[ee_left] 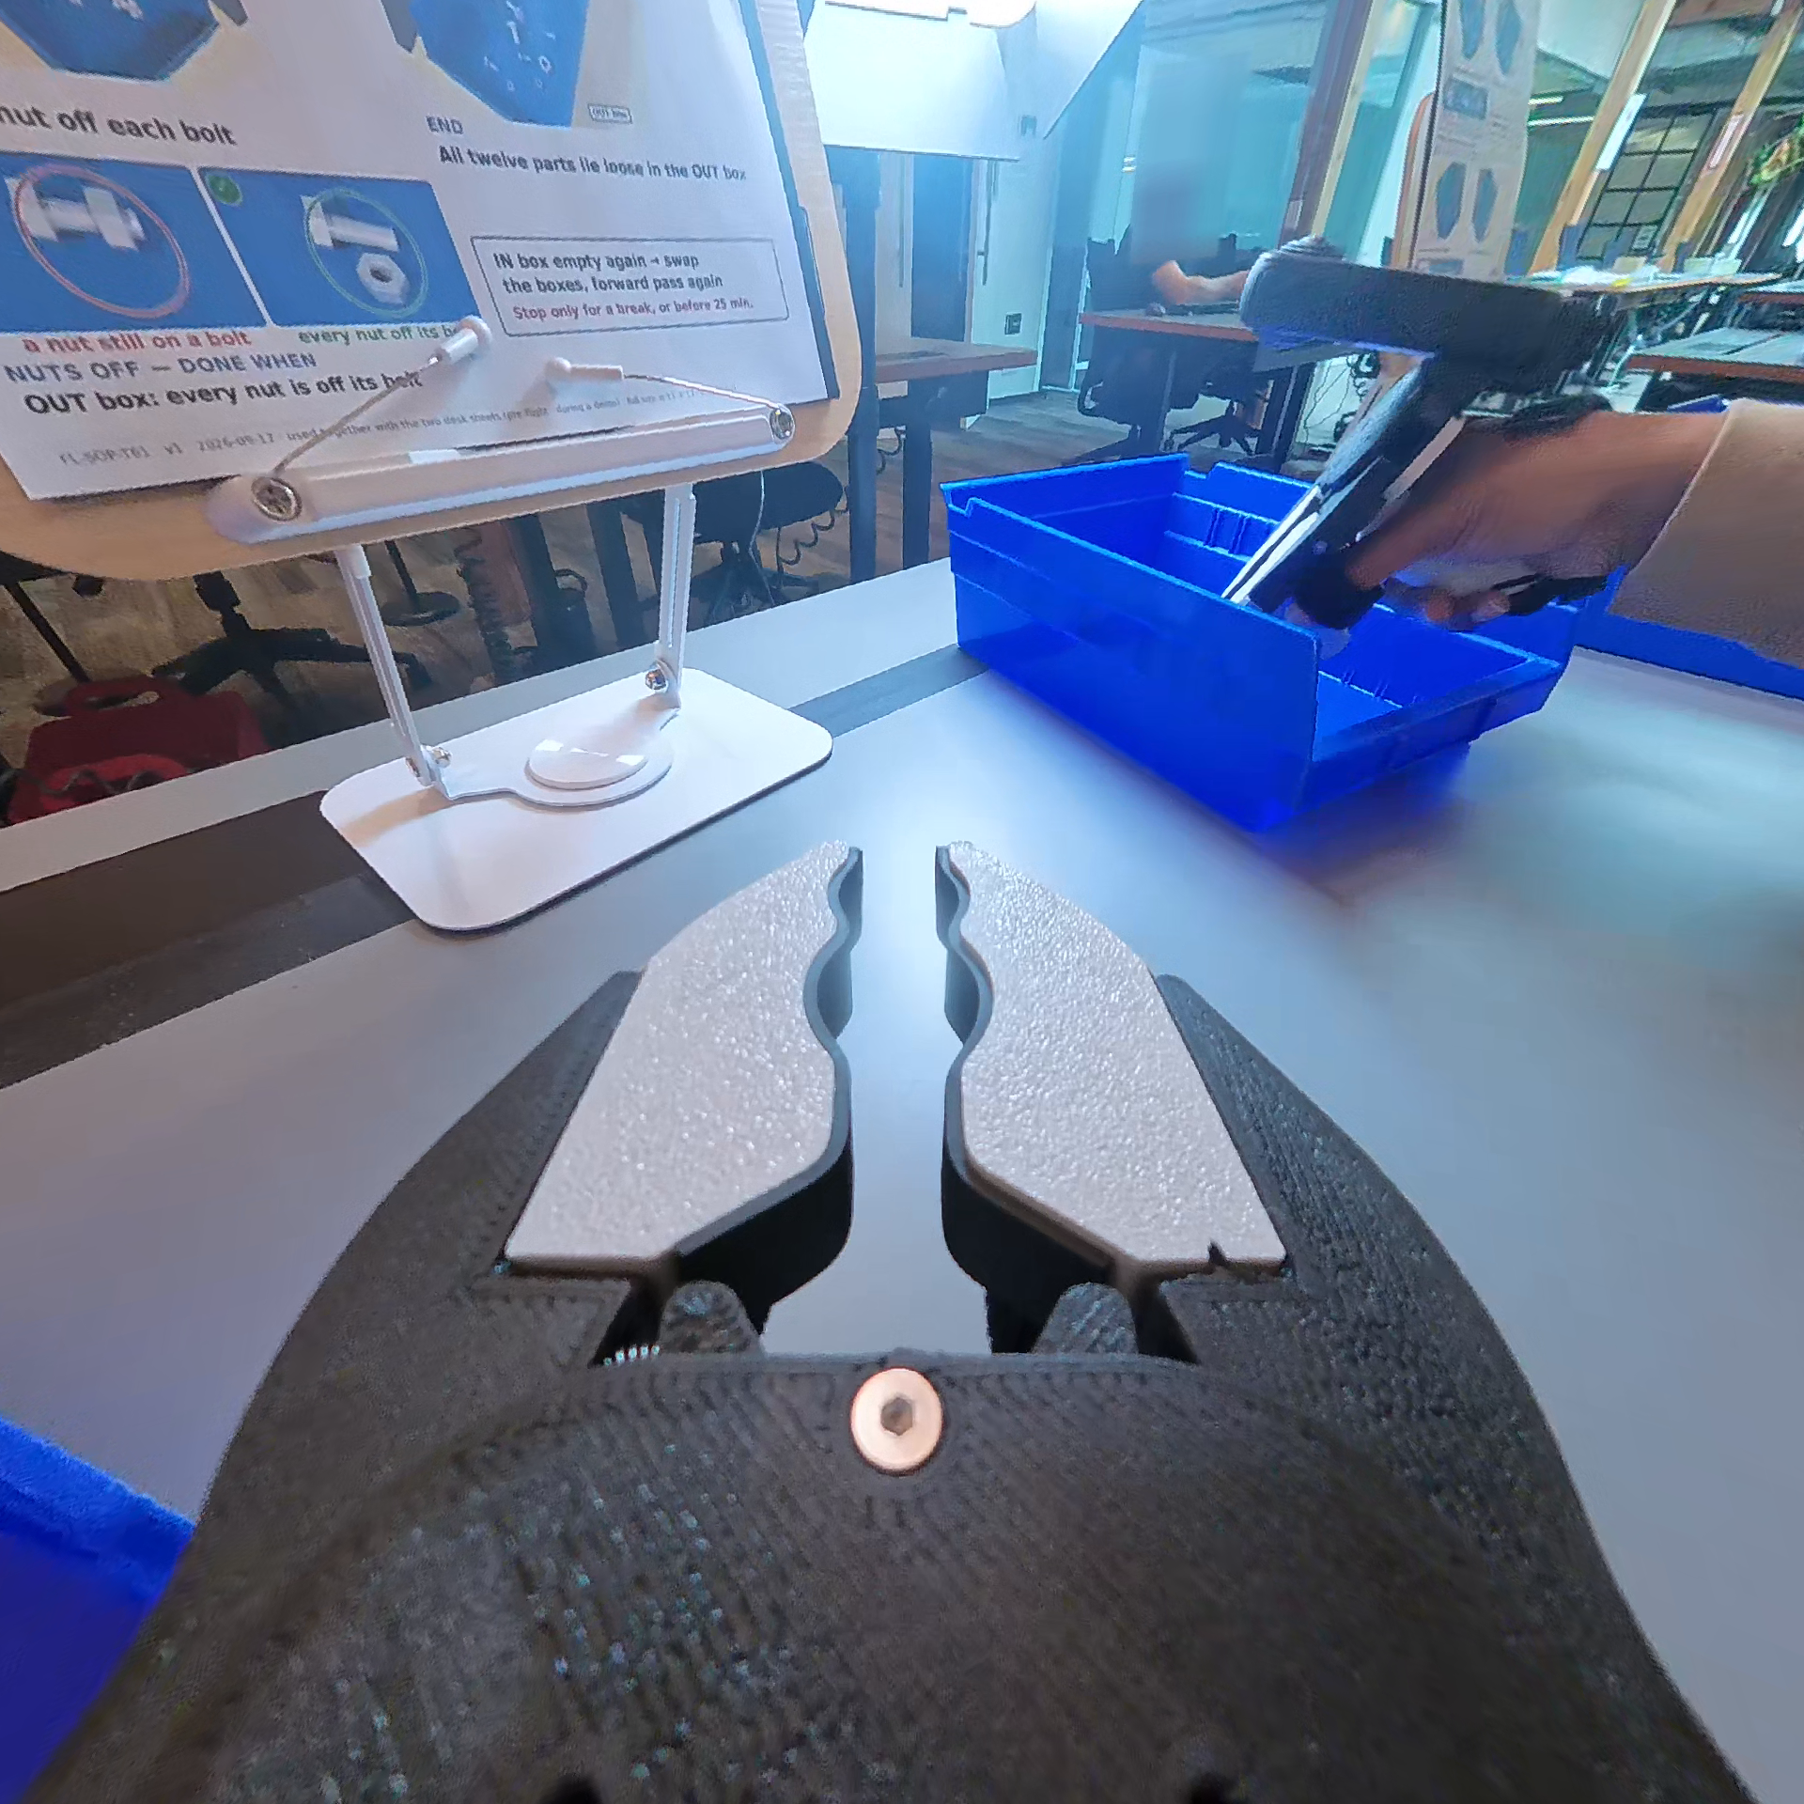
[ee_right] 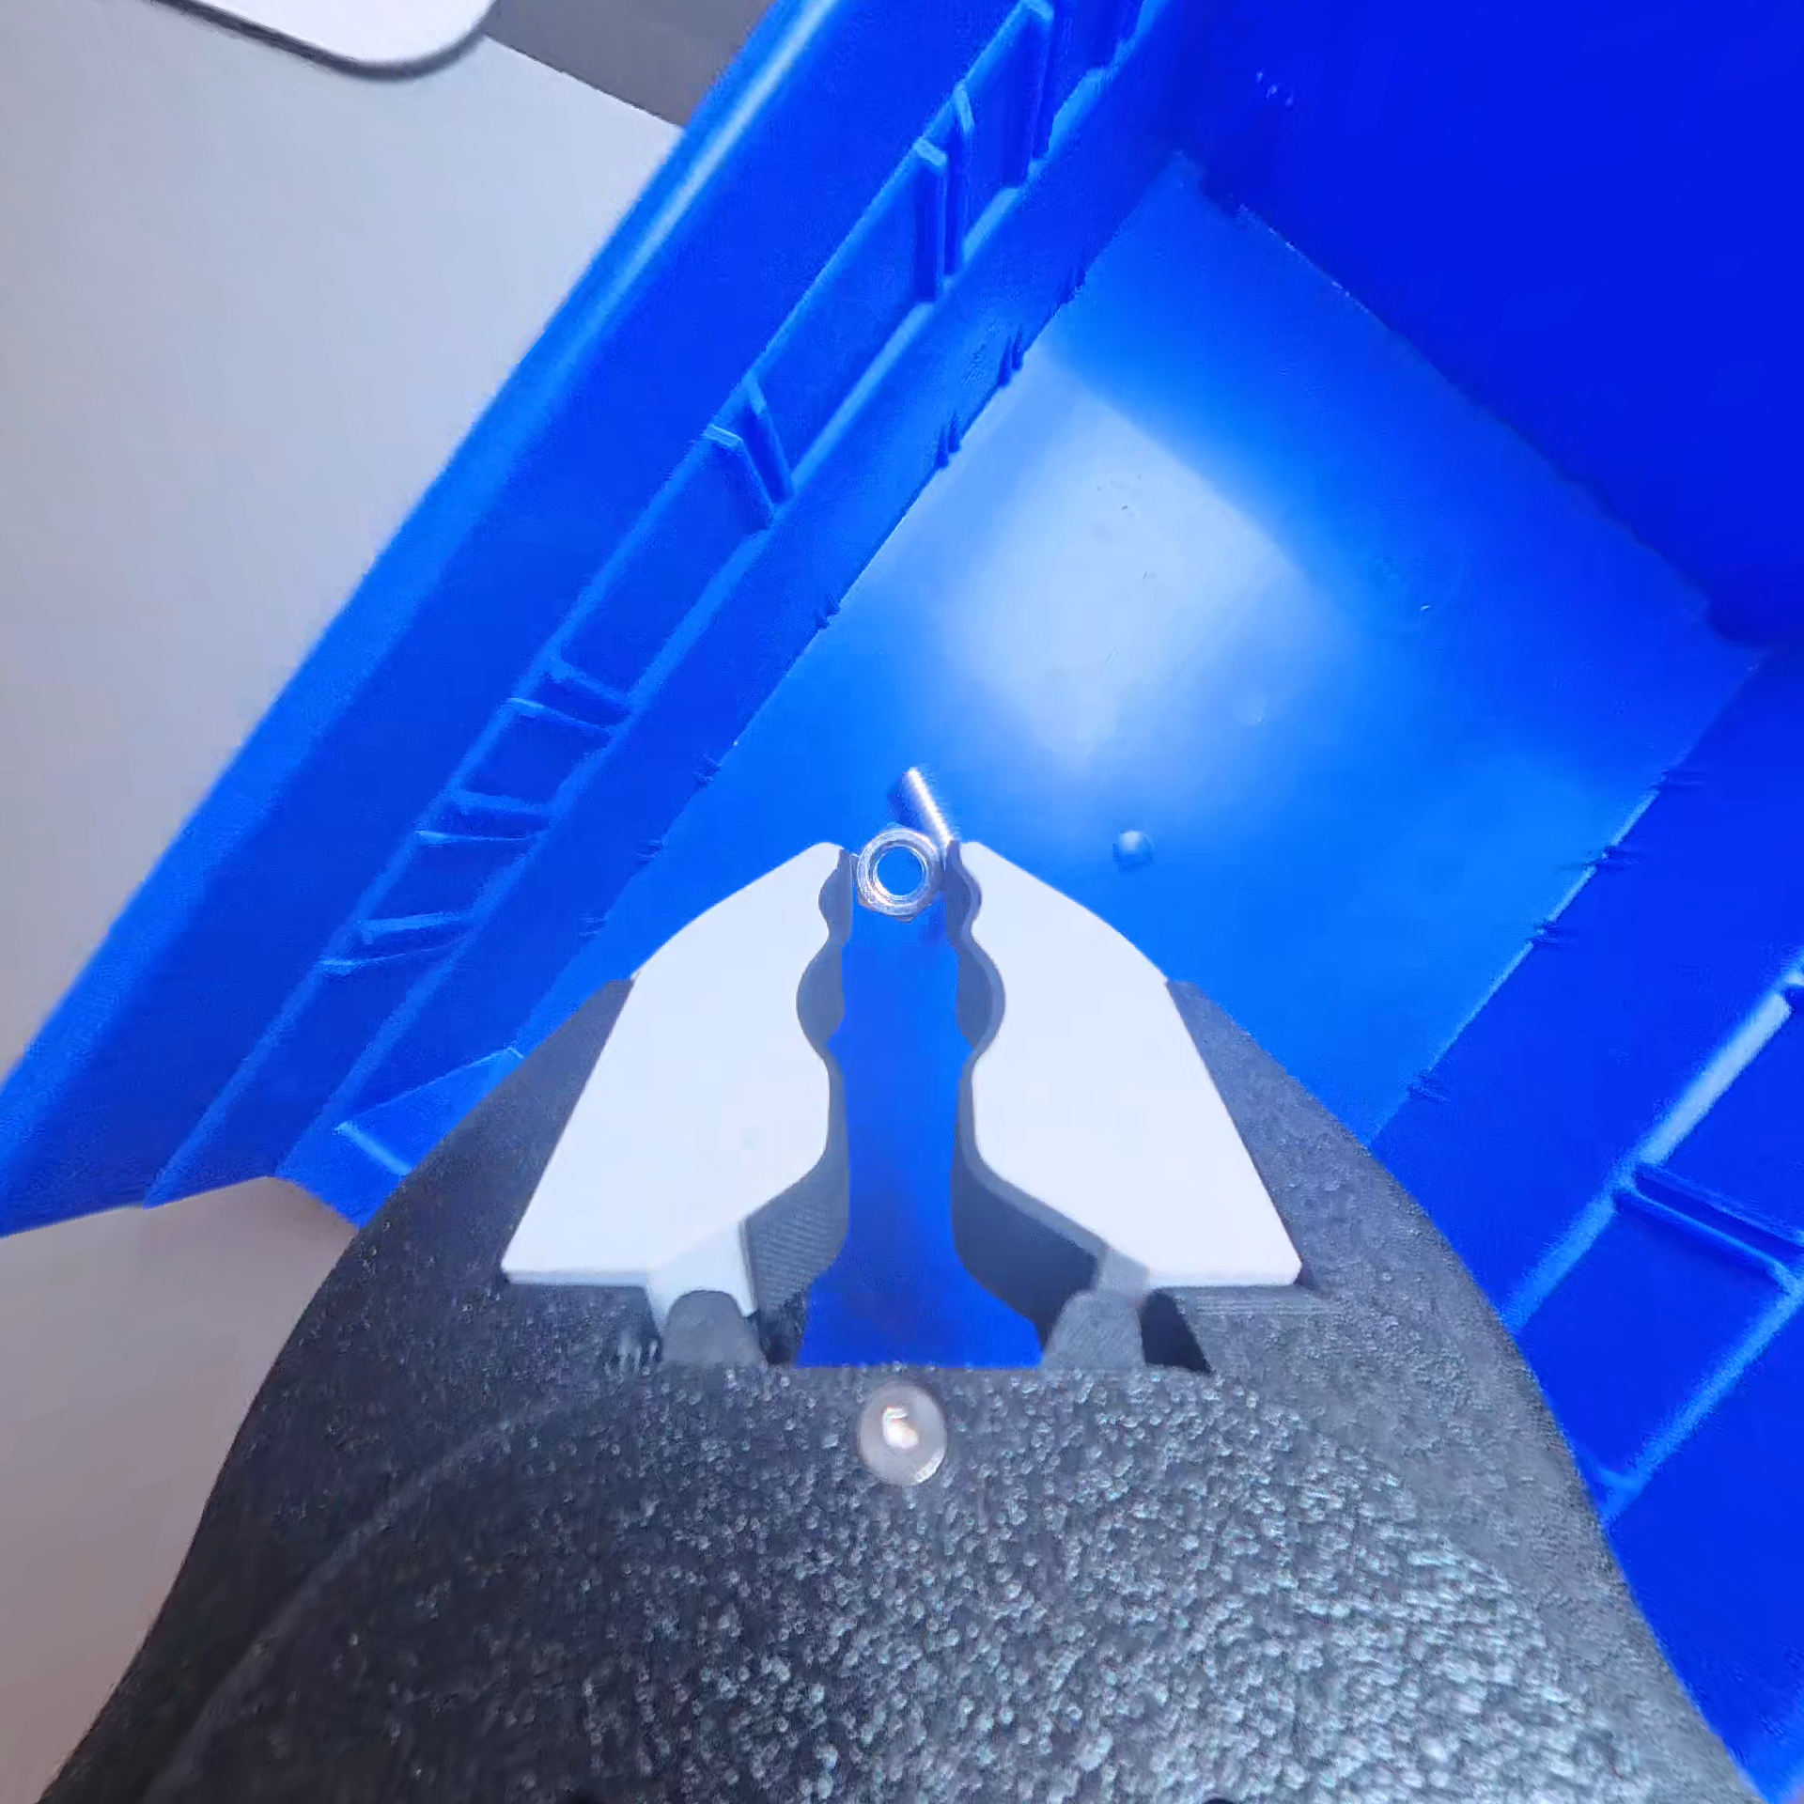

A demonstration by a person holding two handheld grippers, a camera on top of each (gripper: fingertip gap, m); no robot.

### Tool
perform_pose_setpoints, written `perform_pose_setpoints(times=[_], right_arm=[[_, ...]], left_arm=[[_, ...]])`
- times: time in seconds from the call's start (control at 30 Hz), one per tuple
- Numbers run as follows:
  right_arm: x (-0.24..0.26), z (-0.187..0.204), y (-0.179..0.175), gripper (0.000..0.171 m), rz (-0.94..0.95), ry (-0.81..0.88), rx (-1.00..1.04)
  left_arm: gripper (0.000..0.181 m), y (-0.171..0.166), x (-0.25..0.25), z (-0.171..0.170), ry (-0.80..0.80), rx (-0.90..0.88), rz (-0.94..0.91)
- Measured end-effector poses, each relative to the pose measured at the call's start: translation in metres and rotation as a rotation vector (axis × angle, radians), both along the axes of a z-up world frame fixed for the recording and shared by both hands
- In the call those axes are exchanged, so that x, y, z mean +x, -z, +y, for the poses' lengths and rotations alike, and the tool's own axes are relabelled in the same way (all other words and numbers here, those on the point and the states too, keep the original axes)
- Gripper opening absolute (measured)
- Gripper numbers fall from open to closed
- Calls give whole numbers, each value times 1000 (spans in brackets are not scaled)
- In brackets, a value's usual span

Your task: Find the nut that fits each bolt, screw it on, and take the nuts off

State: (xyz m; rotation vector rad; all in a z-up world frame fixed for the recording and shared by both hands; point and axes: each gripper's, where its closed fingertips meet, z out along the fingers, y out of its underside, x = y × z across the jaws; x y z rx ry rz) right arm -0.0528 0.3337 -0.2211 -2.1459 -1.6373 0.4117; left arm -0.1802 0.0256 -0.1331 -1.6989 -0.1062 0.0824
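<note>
- The nut (ee_right: 894, 877), small and silver, sits pinched between the tips of the right gripper (ee_right: 898, 879), its hole facing the camera.
- Just past it a thin silver bolt (ee_right: 925, 806) lies on the floor of the blue bin (ee_right: 742, 547); its near end disappears behind the nut and one fingertip, so I can't tell whether they touch.
- The right gripper's jaws are drawn in on the nut, the white fingers (ee_right: 703, 1074) angled toward each other at the tips.
- From the left side, that same right gripper (ee_left: 1269, 595) dips steeply into the bin (ee_left: 1152, 674), held by a person's hand (ee_left: 1523, 517).
- The left gripper (ee_left: 898, 879) hovers over the grey table (ee_left: 1464, 1074), its jaws parted by a narrow gap with nothing between them.
- A white stand (ee_left: 576, 781) holding a printed instruction sheet (ee_left: 390, 244) stands on the table to the left of the bin, well apart from it.
- A patch of another blue object (ee_left: 68, 1581) shows at the lower left edge.
</note>
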Motion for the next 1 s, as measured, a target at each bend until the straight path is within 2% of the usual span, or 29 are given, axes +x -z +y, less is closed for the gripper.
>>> perform_pose_setpoints(times=[0.13,0.3,0.37,0.47,0.6,0.7,0.77,0.87,1.0], right_arm=[[-5,-6,14,18,17,-35,-68],[-2,-14,35,19,-54,-79,-80],[-4,-15,35,24,-35,-84,-72],[-11,-17,8,32,92,-92,-46],[-17,-22,-70,36,397,-120,93],[-8,-40,-129,36,636,-145,168],[3,-59,-155,36,743,-172,198],[20,-90,-166,38,816,-223,213],[39,-134,-146,39,818,-309,168]], left_arm=[[14,5,-1,2,1,-15,-1],[15,7,-4,2,-9,-19,-5],[15,4,-5,1,-13,-16,-2],[17,-16,-11,-7,-40,23,24],[17,-55,-30,-29,-94,100,59],[17,-76,-61,-51,-164,123,60],[17,-84,-88,-69,-219,115,46],[19,-80,-135,-93,-302,16,36],[21,-28,-192,-120,-336,-354,-49]])
